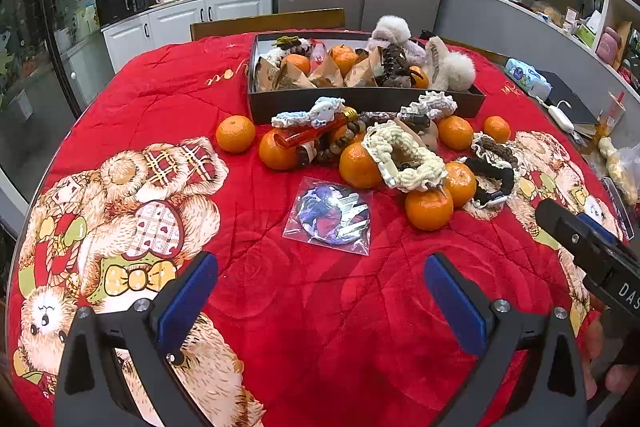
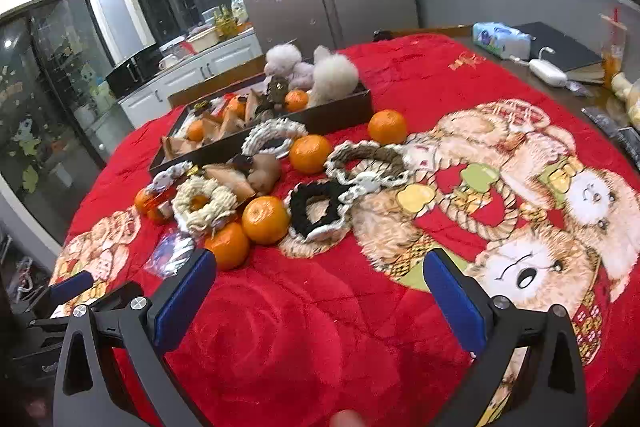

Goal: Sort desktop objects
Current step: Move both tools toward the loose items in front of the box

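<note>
A red bear-print blanket [image 1: 312, 307] covers the whole table, and at its far side sits a dark shallow box [image 1: 360, 99] already holding oranges, paper wedges and fluffy hair pieces, so the sorting looks partly done. Near the box lies a loose pile: several oranges, with one alone at the left [image 1: 235, 133] and one nearest the grippers [image 1: 429, 207], a cream crocheted scrunchie [image 1: 404, 155], a black scrunchie [image 1: 490, 179] at the right, a small amber bottle [image 1: 316, 131], and, nearest of all, a round badge in a clear sleeve [image 1: 329, 215]. The left gripper [image 1: 320, 301] hangs above bare blanket with its jaws spread wide and nothing between them; the right gripper [image 2: 320, 301] is likewise wide open and empty, near the pile's right side. A good start would be the free-standing oranges, taken one at a time across their width, since the scrunchies drape over neighbouring fruit and could drag it along. The flat sleeve will probably need an edge pinch. What lies under the heap is hidden, and the box's far corners and any dividers cannot be made out.
</note>
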`<state>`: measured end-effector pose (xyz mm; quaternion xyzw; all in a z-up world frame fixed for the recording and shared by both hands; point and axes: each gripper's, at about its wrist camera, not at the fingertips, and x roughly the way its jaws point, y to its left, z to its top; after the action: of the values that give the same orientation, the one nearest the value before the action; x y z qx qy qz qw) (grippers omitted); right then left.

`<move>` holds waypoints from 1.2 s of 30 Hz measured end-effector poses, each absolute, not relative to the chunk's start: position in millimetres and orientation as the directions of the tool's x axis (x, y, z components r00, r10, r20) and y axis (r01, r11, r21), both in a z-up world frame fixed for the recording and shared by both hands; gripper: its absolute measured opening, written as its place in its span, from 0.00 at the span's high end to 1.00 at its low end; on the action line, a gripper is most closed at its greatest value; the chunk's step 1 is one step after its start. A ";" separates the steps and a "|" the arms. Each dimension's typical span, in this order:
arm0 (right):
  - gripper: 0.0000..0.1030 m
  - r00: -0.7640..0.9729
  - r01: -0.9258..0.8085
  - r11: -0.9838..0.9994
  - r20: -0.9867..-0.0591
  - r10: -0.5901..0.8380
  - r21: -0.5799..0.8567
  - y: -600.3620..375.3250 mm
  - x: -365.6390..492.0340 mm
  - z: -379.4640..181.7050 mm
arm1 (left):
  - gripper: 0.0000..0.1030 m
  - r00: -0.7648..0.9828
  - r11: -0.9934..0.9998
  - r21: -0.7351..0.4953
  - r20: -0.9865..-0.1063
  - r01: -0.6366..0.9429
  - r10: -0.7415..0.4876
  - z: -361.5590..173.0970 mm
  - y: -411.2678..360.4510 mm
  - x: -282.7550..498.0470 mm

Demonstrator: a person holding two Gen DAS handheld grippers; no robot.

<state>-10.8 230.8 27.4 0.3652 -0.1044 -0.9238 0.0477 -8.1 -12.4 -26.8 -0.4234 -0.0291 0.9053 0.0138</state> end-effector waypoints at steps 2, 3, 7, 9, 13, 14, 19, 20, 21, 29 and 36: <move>0.00 -0.735 0.003 -0.977 -0.662 -0.145 0.211 231.8 -12.0 27.5 | 0.00 -0.638 -0.998 -0.062 -0.769 -0.001 0.049 -28.0 -12.1 -9.2; 0.00 -0.734 0.007 -0.979 -0.664 -0.143 0.204 231.6 -12.7 26.8 | 0.00 -0.636 -0.998 -0.059 -0.770 0.000 0.045 -28.6 -11.8 -9.8; 0.00 -0.728 0.005 -0.982 -0.672 -0.133 0.189 232.4 -13.9 22.5 | 0.00 -0.630 -0.999 -0.054 -0.775 0.001 0.041 -31.8 -10.3 -12.2; 0.00 -0.726 0.002 -0.981 -0.674 -0.135 0.193 233.9 -13.8 20.8 | 0.00 -0.626 -0.999 -0.052 -0.778 -0.003 0.042 -32.7 -8.8 -13.5; 0.00 -0.716 0.007 -0.983 -0.685 -0.134 0.186 234.9 -15.5 18.3 | 0.00 -0.623 -0.999 -0.033 -0.782 -0.005 0.029 -33.9 -5.4 -15.6; 0.00 -0.712 0.010 -0.983 -0.688 -0.137 0.184 234.4 -16.0 17.6 | 0.00 -0.622 -1.000 -0.027 -0.783 -0.003 0.023 -34.3 -4.8 -16.2; 0.00 -0.688 0.034 -0.979 -0.706 -0.168 0.200 231.6 -19.1 13.1 | 0.00 -0.619 -1.000 -0.019 -0.785 -0.011 0.021 -35.4 -3.7 -18.8; 0.00 -0.689 0.032 -0.979 -0.705 -0.167 0.199 231.2 -19.2 12.6 | 0.00 -0.621 -1.000 -0.012 -0.784 -0.009 0.015 -35.1 -3.9 -19.4; 0.00 -0.690 0.030 -0.980 -0.705 -0.165 0.199 231.1 -19.5 12.2 | 0.00 -0.623 -1.000 -0.007 -0.782 -0.006 0.009 -34.8 -4.0 -20.0; 0.00 -0.690 0.006 -0.977 -0.707 -0.157 0.212 234.0 -22.8 8.3 | 0.00 -0.628 -1.000 -0.007 -0.778 -0.006 0.009 -32.4 -5.7 -23.9; 0.00 -0.698 -0.011 -0.974 -0.700 -0.154 0.226 240.7 -24.8 9.4 | 0.00 -0.625 -1.000 -0.021 -0.780 -0.003 0.018 -30.5 -8.3 -31.8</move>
<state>-24.8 240.7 9.4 0.3869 -0.1068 -0.9151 0.0389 -31.8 -8.3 -30.5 -0.4330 -0.0088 0.9013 0.0059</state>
